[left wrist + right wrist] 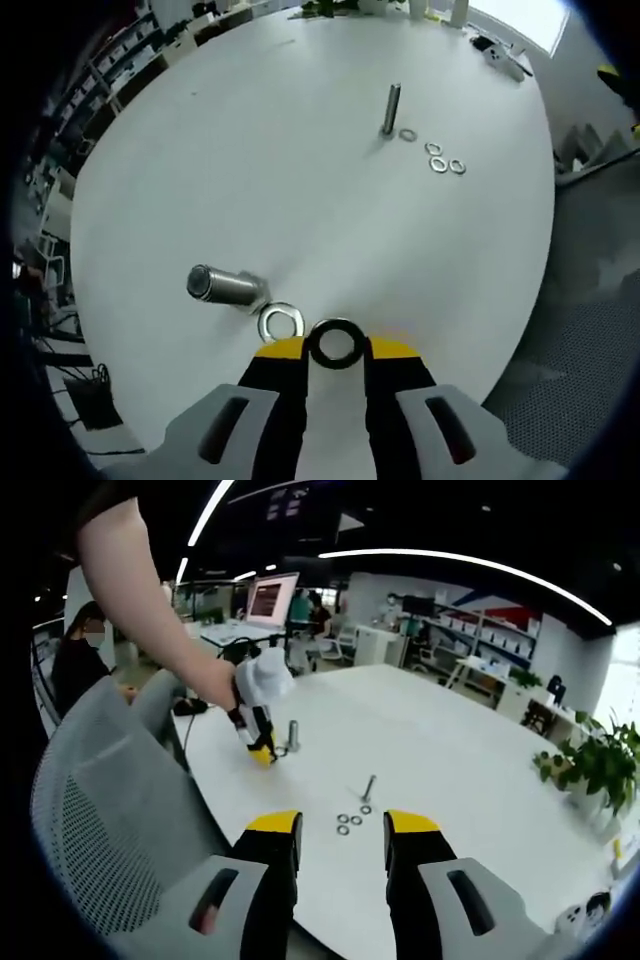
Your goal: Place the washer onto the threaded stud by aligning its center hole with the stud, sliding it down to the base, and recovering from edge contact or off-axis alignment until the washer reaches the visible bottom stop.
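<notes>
- In the left gripper view, the left gripper (336, 345) rises from 6 o'clock, its yellow-tipped jaws drawn close on a dark-looking washer (336, 343) held flat between the tips.
- Just at 9 o'clock of that washer, a second, silvery washer (281, 322) lies on the white table (300, 200), touching or nearly touching the base of the near threaded stud (226, 285).
- That stud is a thick metal cylinder; it appears to lean toward 9 o'clock in the fisheye view, and its true tilt cannot be told.
- Toward 12 o'clock, well apart, a thinner stud (391, 108) stands upright with 1 washer (407, 134) at its foot.
- Near it, at 4 o'clock of it, 3 loose washers (442, 160) lie in a small cluster.
- In the right gripper view, the right gripper (343, 830) has its jaws spread wide apart with nothing between them, hovering over the table edge.
- Beyond it, at 12 o'clock, the thin stud (369, 787) and loose washers (349, 822) show.
- At 10 o'clock, a person's hand (222, 685) holds the left gripper (262, 750) down beside the thick stud (293, 735).
- A grey mesh chair (110, 810) sits at 8 o'clock.
</notes>
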### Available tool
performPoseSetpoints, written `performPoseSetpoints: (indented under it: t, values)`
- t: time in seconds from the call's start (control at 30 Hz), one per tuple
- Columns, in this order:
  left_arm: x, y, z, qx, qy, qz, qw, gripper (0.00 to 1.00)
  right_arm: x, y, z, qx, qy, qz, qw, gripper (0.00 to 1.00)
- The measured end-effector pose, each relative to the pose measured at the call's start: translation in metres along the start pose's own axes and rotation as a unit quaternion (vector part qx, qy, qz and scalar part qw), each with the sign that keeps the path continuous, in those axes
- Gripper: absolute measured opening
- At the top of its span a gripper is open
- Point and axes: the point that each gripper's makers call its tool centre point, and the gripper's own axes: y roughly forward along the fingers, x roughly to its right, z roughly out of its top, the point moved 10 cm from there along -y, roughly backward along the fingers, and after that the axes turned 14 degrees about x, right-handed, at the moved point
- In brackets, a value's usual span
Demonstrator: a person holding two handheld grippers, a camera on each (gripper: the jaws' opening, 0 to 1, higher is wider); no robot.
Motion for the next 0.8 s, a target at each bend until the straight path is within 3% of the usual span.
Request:
performPoseSetpoints:
  t: [0.53,0.8]
  values:
    - [-0.025,-0.034,0.030,0.059,0.046,0.032,0.9967,0.18,0.000,0.000,-0.001,-0.003,0.000,-0.003,1.0000,0.35]
    - [-0.047,-0.032,0.043,0.053,0.059,0.043,0.9960,0.19,0.001,0.000,-0.001,-0.004,-0.002,-0.006,1.0000,0.35]
